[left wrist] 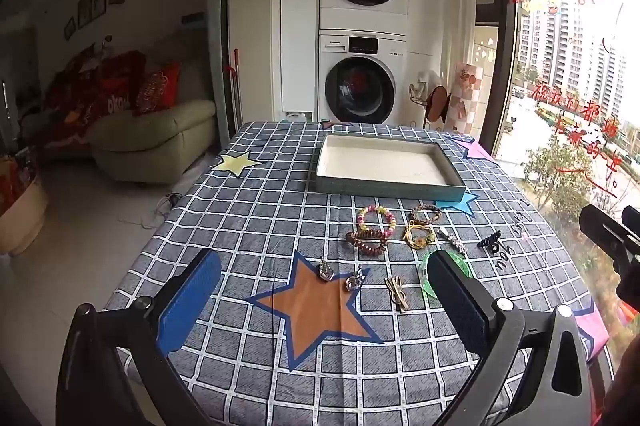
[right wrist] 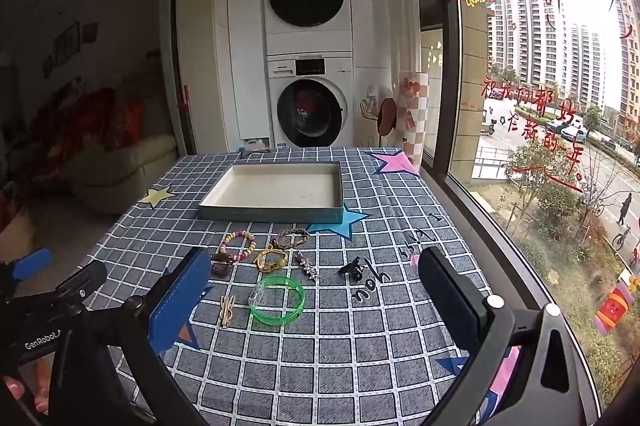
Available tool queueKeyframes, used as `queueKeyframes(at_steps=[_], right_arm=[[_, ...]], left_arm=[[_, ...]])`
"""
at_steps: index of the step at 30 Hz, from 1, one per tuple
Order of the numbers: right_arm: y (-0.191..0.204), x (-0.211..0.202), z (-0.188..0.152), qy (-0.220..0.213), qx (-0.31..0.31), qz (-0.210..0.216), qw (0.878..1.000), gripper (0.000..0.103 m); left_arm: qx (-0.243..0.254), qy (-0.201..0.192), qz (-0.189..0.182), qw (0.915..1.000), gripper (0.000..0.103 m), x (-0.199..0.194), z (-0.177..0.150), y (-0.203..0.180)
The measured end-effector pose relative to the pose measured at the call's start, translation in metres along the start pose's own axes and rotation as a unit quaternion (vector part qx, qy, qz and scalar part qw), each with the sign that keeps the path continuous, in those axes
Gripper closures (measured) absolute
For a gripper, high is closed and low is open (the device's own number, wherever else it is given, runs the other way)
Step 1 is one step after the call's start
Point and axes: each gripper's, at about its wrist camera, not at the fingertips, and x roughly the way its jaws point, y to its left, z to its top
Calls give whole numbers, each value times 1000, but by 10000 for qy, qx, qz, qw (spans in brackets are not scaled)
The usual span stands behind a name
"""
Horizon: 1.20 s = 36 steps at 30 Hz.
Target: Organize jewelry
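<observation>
**Jewelry loose on worktop, both pairs of fingers spread wide**

While both grippers hover over the checked worktop [left wrist: 248,226], left gripper [left wrist: 324,310] and right gripper [right wrist: 316,310] stand fully open, holding nothing. Green bangle [right wrist: 278,300] lies between the right fingers, ahead of them; two heart pendants [left wrist: 326,272] ahead between the left. Tray [left wrist: 384,186] sits beyond, apart

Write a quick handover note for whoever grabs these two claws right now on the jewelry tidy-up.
Left claw: open, empty, above the table.
Right claw: open, empty.
Tray: far side of the table, nothing in it.
Loose on the cloth before it: beaded bracelet, braided bracelet, green bangle, two heart pendants, hair clips.
Done: nothing.
Left: move every piece into the tray.
</observation>
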Motion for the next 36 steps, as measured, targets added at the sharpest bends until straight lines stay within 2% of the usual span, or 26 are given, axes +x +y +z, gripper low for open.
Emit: queueKeyframes(at_steps=[36], right_arm=[[2,-2,1,-143,-32,38,9999,0]], left_arm=[[193,-180,211,9994,0,-13,4,-4]])
